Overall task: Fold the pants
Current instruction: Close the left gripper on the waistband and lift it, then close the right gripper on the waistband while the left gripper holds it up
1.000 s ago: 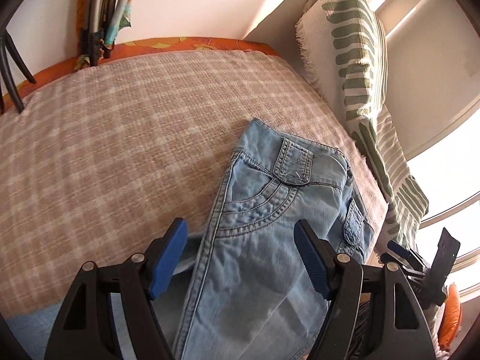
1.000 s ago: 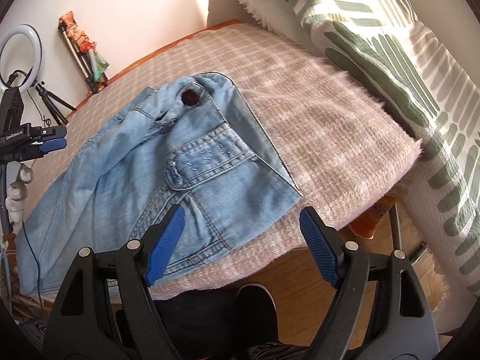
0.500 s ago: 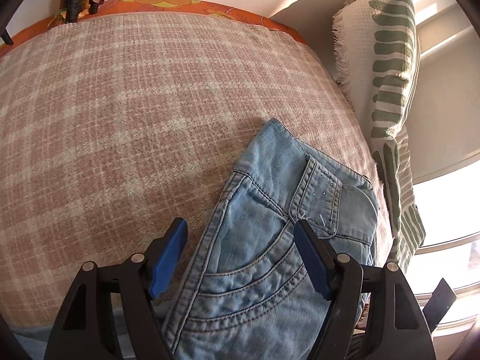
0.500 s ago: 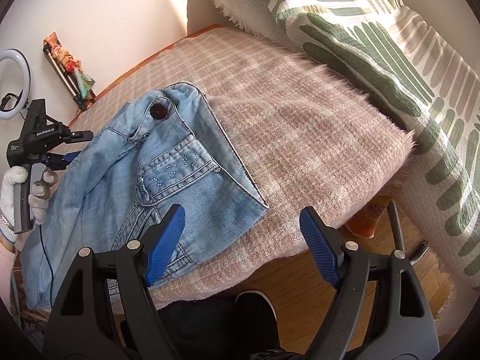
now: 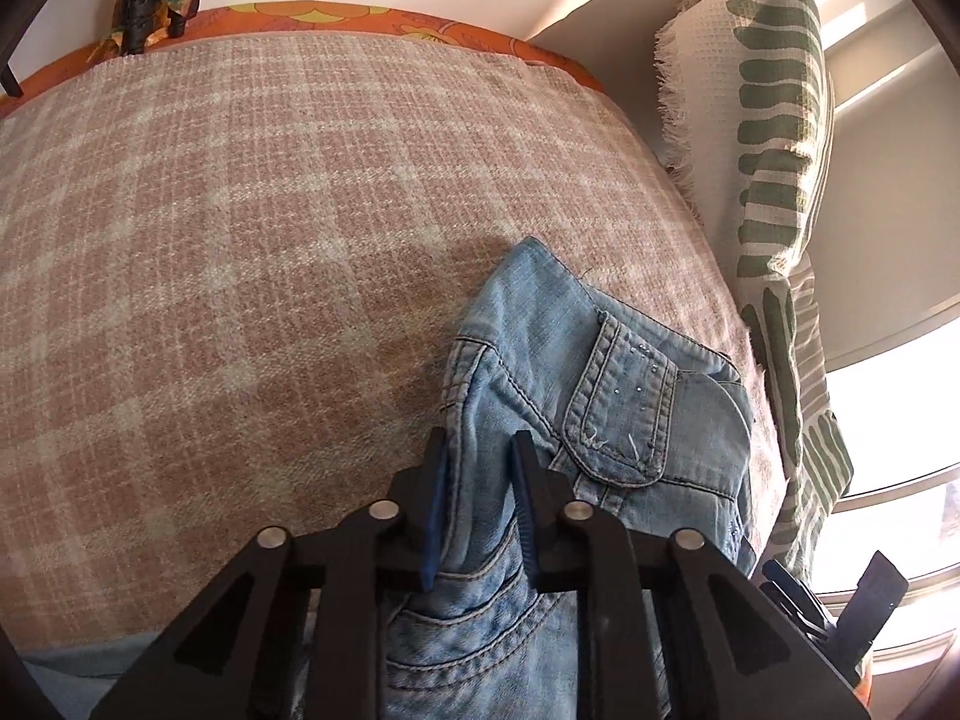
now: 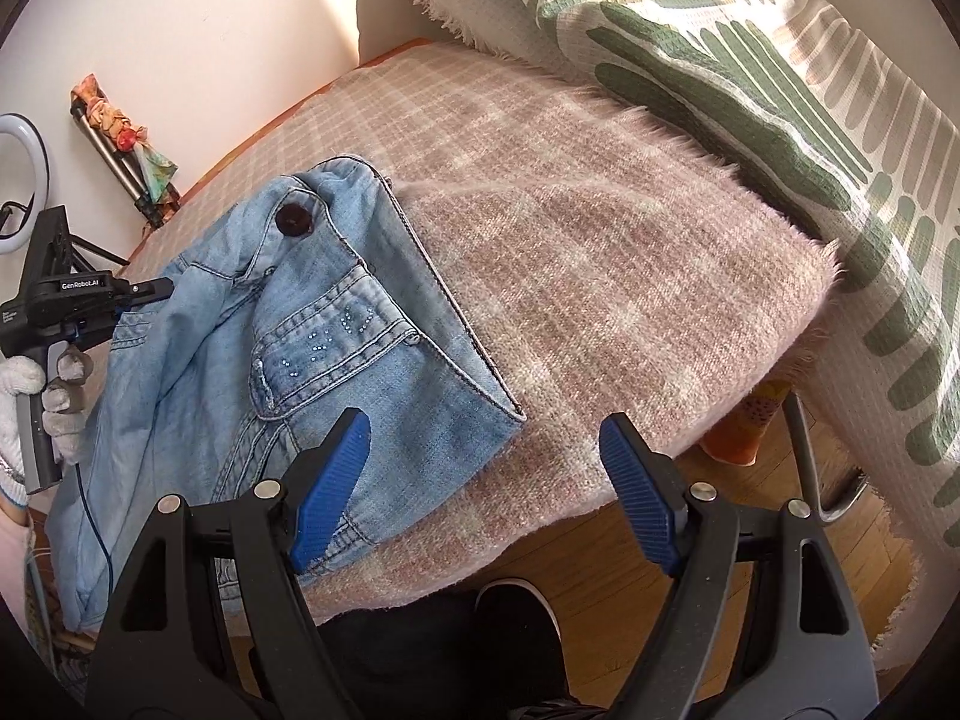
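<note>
Light blue denim pants (image 5: 606,396) lie on a pink plaid blanket (image 5: 240,240), waist end toward the far side. My left gripper (image 5: 477,456) is shut on the pants' side seam near the front pocket, and the denim bunches between the blue pads. In the right wrist view the pants (image 6: 312,324) show their waistband with a dark button (image 6: 292,221). My right gripper (image 6: 483,450) is open and empty, above the pants' near corner at the blanket's edge. The left gripper (image 6: 159,288) shows there at the pants' left side, held by a white-gloved hand.
A white cushion with green stripes (image 5: 774,138) leans along the right side, also in the right wrist view (image 6: 750,72). A ring light and tripod (image 6: 24,162) stand by the wall. Wooden floor (image 6: 690,630) and a dark shoe (image 6: 516,612) lie beyond the blanket's edge.
My left gripper has closed from wide open onto the pants' side seam. My right gripper stays open and has shifted a little toward the pants' corner.
</note>
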Tool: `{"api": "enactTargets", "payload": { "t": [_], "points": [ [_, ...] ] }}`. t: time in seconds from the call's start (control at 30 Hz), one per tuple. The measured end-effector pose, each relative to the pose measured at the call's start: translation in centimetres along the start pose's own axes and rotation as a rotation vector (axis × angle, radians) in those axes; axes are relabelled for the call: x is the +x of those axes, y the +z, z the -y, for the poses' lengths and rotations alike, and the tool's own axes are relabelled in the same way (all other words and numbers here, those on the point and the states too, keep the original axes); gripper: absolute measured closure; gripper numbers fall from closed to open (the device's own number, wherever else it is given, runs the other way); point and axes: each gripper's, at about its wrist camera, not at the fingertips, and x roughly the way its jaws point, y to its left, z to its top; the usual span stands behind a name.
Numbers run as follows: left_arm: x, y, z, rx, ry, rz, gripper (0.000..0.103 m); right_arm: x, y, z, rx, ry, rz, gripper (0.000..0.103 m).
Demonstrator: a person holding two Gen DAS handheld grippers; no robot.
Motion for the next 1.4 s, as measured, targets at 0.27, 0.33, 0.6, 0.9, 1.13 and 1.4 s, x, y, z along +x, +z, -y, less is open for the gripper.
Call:
{"api": "enactTargets", "payload": {
  "t": [0.27,0.33,0.6,0.9,1.13,1.4],
  "points": [
    [-4.2,-1.9,4.5,0.145,-0.072,0.077,0.101,-0.8,0.4,-0.3,0.012,0.034,0.029,0.022],
    [-5.1,-3.1,6.2,0.198,-0.098,0.083,0.101,-1.2,0.8,0.0,0.035,0.070,0.042,0.022],
    [-5.3,-9.7,12.3,0.390,-0.173,0.022,0.101,-3.2,5.0,0.7,0.150,0.340,0.072,0.022],
    [-0.8,-16.0,15.0,0.526,-0.169,-0.129,0.101,2.2,7.3,2.0,0.244,0.481,-0.126,0.016],
    [-3.0,-16.2,13.9,0.533,-0.096,-0.125,0.100,4.6,5.6,1.8,0.231,0.478,-0.208,0.017],
    [-6.2,-15.9,11.2,0.519,0.022,-0.029,0.100,5.1,4.8,-3.4,-0.012,0.320,-0.233,0.054]
  ]
}}
